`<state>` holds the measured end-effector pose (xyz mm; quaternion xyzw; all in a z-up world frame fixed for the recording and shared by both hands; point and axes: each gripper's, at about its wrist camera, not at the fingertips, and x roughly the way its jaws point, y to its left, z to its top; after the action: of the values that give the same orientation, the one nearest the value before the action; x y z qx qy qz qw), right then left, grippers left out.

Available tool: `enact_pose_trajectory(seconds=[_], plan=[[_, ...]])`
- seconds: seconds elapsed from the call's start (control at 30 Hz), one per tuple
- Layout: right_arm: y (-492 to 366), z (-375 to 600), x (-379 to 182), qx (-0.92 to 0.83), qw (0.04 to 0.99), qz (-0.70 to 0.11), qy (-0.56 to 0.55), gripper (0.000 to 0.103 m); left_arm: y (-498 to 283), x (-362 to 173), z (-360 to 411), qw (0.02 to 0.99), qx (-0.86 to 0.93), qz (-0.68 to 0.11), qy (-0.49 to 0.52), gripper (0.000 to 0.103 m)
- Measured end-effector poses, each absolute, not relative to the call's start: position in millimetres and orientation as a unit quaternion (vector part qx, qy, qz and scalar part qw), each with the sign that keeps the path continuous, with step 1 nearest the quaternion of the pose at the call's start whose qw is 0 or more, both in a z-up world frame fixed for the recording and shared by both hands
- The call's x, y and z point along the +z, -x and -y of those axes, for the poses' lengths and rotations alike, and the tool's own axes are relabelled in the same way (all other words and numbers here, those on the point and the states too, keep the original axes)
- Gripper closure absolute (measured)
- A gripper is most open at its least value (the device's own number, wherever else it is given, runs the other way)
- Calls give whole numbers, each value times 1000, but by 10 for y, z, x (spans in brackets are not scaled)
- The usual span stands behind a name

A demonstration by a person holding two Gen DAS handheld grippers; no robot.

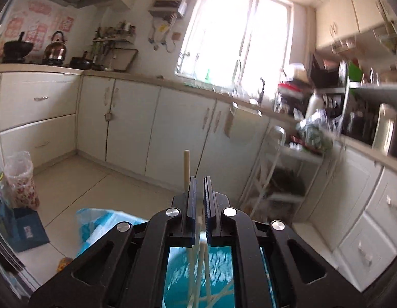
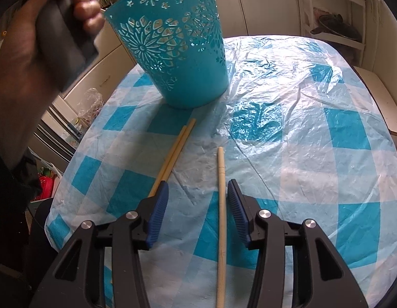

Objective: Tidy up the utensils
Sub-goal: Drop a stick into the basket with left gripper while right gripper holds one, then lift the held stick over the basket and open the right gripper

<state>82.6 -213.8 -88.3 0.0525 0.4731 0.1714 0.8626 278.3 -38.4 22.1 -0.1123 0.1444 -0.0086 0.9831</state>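
Note:
My left gripper (image 1: 200, 178) is shut on a pale wooden chopstick (image 1: 186, 169), which sticks up beside the left jaw and runs down between the jaws. Under it, seen through the gripper's frame, is the teal cut-out basket (image 1: 219, 269) with several chopsticks inside. In the right wrist view the same basket (image 2: 172, 51) stands upright on the table. My right gripper (image 2: 197, 182) is open low over the table. A single chopstick (image 2: 221, 192) lies on the cloth between its fingers, close to the right one. Two more chopsticks (image 2: 176, 148) lie side by side, running under the left finger.
The oval table carries a blue-and-white checked cloth under crinkled clear plastic (image 2: 301, 102). A person's hand (image 2: 26, 51) grips a grey handle at upper left, beside the basket. A white shelf rack (image 2: 334, 12) stands behind the table, and cabinets (image 1: 121, 128) line the kitchen walls.

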Motion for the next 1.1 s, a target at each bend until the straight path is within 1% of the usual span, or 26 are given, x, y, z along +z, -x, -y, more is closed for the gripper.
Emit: enact_pose_trajectory(seconds=[0.07,0.13,0.2,0.23,0.27,0.37,0.4,0.47,0.57,0.6,0.67,0.73,0.77,0.83,0.93,1.0,1.1], plan=[[-827,2167,-877,171,860,-477,-56,56,-2780,131,434,981,-14,-169,94,98],[-820,2189,-872,168,860,-479,-58,56,-2735,44,439,977,-16,-201,75,94],[-805,2224,-867,164,860,-480,-56,56,-2672,-6,410,972,-15,-224,65,78],[-798,2237,-865,162,860,-481,-55,58,-2612,-6,378,972,-13,-226,64,64],[-790,2250,-863,159,860,-482,-54,62,-2526,9,340,972,-8,-225,64,52],[-785,2285,-863,151,861,-483,-52,70,-2233,85,177,974,1,-215,69,38],[-787,2278,-863,149,861,-483,-49,71,-2116,101,109,974,3,-214,73,36],[-781,2237,-863,135,865,-482,-24,82,-1968,117,4,973,3,-218,79,33],[-728,2072,-859,108,870,-477,65,94,-1733,113,-161,968,4,-234,89,30],[-719,2053,-860,109,869,-478,72,96,-1680,106,-205,967,2,-239,91,28],[-735,2106,-851,119,864,-488,41,97,-1500,66,-290,963,2,-253,94,26],[-741,2291,-709,142,867,-476,-44,97,-1354,17,-358,960,0,-262,97,23],[-733,2361,-602,159,870,-461,-76,97,-1253,-27,-405,958,-1,-269,99,22],[-685,2485,-202,201,884,-396,-143,97,-1125,-96,-479,956,4,-277,101,20],[-727,2563,364,240,901,-303,-198,97,-993,-247,-607,945,7,-302,123,20],[-838,2537,713,252,913,-238,-217,97,-941,-304,-653,941,9,-310,135,20],[-1082,2409,1037,253,924,-170,-232,97,-877,-315,-676,941,9,-307,143,20]])
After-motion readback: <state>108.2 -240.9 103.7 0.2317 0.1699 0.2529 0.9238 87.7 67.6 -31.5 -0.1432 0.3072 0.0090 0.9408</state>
